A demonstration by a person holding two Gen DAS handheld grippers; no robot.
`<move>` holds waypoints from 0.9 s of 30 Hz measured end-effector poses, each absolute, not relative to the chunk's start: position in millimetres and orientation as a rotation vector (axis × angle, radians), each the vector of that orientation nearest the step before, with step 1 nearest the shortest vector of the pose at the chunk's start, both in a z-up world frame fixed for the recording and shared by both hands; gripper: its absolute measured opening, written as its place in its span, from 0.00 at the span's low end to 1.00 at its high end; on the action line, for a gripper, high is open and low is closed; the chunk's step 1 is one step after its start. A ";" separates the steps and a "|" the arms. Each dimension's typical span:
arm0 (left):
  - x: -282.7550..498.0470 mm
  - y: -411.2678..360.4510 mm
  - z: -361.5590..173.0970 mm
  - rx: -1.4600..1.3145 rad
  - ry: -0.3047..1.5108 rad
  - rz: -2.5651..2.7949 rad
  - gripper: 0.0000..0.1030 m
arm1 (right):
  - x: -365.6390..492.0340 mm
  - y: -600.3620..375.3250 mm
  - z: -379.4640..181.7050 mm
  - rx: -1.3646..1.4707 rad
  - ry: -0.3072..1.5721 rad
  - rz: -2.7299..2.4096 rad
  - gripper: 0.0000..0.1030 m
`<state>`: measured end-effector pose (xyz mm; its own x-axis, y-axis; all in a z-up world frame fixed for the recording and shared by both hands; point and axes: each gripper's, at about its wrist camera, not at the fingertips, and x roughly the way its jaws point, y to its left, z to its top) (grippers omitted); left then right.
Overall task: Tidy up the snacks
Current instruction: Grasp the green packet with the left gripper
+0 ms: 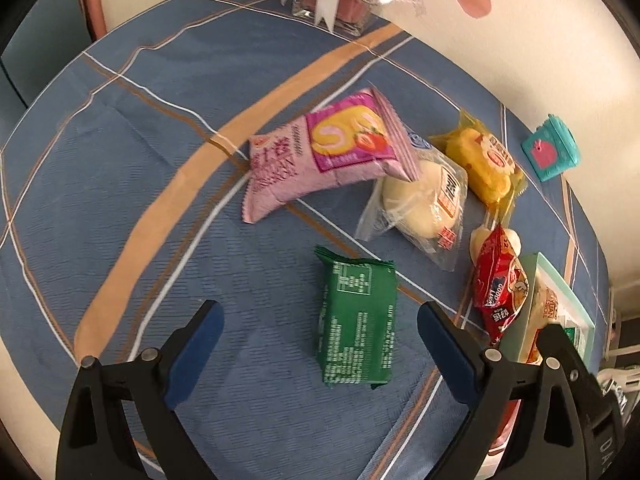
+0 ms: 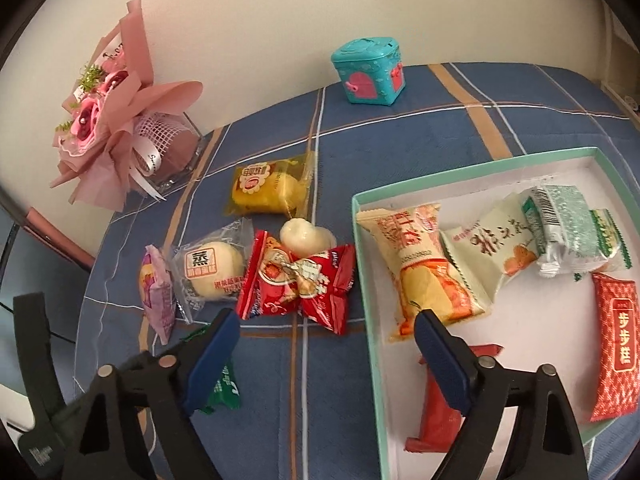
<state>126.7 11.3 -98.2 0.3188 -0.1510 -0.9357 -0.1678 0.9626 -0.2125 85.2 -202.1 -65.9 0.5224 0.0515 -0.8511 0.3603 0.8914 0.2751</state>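
I hold my left tongs (image 1: 320,332) wide open and empty, straddling the green pack (image 1: 357,320) to grab it, while my right tongs (image 2: 328,336), also agape and empty, hover over the box (image 2: 366,264) rim, ready for the next snack.

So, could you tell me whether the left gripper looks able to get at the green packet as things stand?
Probably yes: the left gripper is open, the green packet lies flat between its fingers, and nothing covers it.

A home: plaid tablecloth (image 1: 168,184), pink bouquet (image 2: 108,120) and teal trinket box (image 2: 370,72) against the wall.
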 end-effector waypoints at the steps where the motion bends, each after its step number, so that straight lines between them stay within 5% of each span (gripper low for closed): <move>1: 127.8 8.6 -99.4 -0.290 1.255 0.007 0.90 | 86.8 -201.5 -65.9 0.454 1.011 -0.188 0.84; 10: 138.9 -4.0 -111.4 -0.289 1.284 -0.019 0.75 | 107.1 -194.6 -78.6 0.441 1.028 -0.170 0.79; 12: 143.3 -5.4 -114.3 -0.284 1.290 -0.032 0.60 | 110.8 -193.5 -82.0 0.439 1.033 -0.169 0.79; 17: 154.6 -19.5 -122.0 -0.256 1.289 -0.068 0.41 | 116.7 -191.5 -88.5 0.428 1.043 -0.172 0.79; 27: 175.3 -30.0 -128.1 -0.221 1.271 -0.058 0.41 | 127.0 -190.4 -101.6 0.399 1.056 -0.207 0.79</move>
<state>175.3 -30.0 -128.1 0.2971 -0.1653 -0.9404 -0.0784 0.9774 -0.1965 127.0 -190.4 -101.6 0.4819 0.0243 -0.8759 0.3529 0.9096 0.2194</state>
